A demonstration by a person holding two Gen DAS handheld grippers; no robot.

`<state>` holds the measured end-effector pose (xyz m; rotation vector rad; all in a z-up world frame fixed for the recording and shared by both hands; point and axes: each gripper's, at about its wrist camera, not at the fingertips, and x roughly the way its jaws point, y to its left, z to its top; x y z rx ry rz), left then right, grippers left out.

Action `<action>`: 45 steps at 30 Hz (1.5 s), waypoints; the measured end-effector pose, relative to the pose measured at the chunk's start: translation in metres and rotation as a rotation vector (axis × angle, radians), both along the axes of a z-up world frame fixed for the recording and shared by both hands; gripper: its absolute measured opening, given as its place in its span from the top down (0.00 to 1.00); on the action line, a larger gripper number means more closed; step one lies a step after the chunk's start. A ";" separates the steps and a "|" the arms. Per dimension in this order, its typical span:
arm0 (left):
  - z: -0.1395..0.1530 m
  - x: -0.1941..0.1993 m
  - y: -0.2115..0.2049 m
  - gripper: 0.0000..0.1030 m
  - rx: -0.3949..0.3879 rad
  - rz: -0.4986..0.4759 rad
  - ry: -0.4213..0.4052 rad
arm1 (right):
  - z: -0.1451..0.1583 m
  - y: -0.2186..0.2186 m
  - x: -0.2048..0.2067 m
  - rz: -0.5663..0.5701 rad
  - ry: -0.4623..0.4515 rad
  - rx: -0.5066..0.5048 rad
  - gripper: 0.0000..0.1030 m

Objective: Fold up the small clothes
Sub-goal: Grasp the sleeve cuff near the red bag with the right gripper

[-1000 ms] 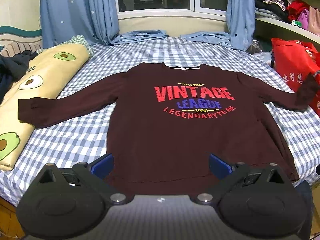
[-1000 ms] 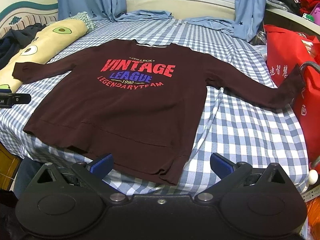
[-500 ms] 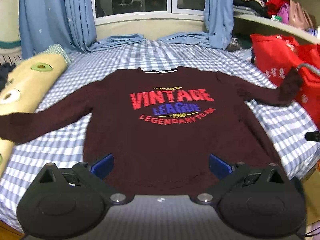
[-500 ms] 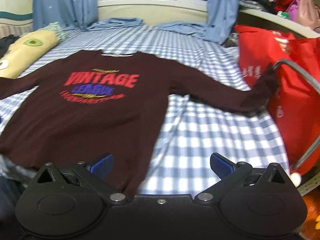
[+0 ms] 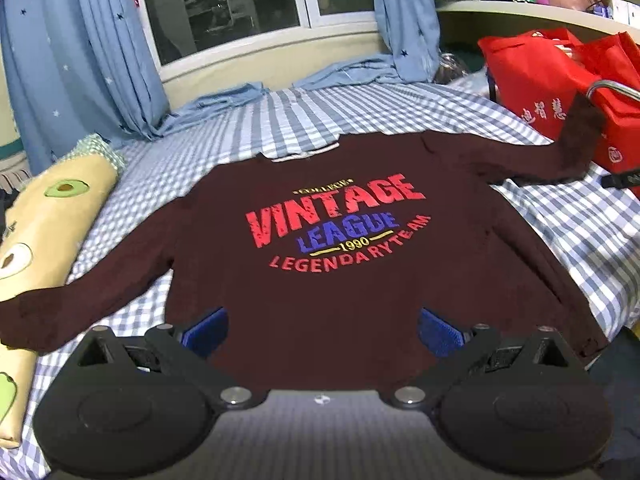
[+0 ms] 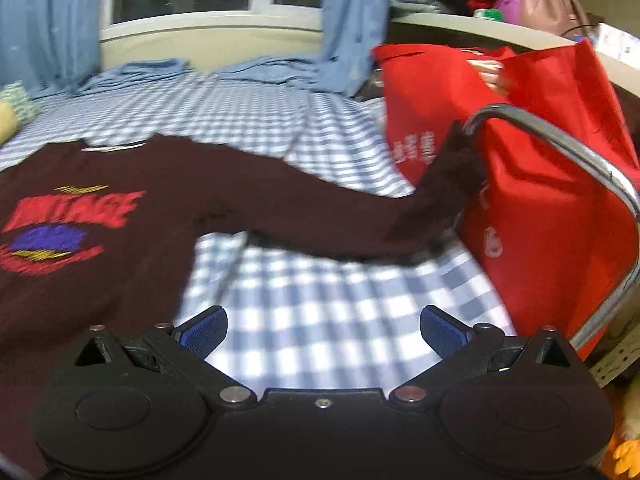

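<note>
The maroon sweatshirt [image 5: 340, 280] was left spread flat on the checked bedsheet [image 5: 580, 232], unmoved. The left gripper [image 5: 322, 330] had been tilted and brought closer over its hem, jaws apart. The right gripper [image 6: 323, 330], jaws apart, had been swung rightward toward the sleeve [image 6: 360, 216] beside the red bag [image 6: 540, 184].
</note>
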<state>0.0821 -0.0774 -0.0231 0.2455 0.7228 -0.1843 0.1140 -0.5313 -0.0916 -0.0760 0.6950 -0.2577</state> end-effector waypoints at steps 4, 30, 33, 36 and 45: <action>-0.002 0.001 0.002 0.01 -0.012 0.002 0.014 | -0.013 -0.035 0.027 -0.055 -0.074 -0.057 0.02; 0.011 0.003 0.028 0.01 -0.049 0.107 -0.155 | -0.046 -0.144 0.109 -0.194 -0.308 -0.029 0.22; 0.007 0.007 0.031 0.01 -0.048 0.113 -0.149 | -0.045 -0.147 0.102 -0.167 -0.339 -0.006 0.31; 0.003 0.008 0.032 0.01 -0.063 0.112 -0.139 | -0.045 -0.143 0.096 -0.114 -0.349 0.004 0.43; 0.002 0.007 0.035 0.01 -0.059 0.114 -0.139 | -0.038 -0.145 0.113 -0.139 -0.361 -0.037 0.53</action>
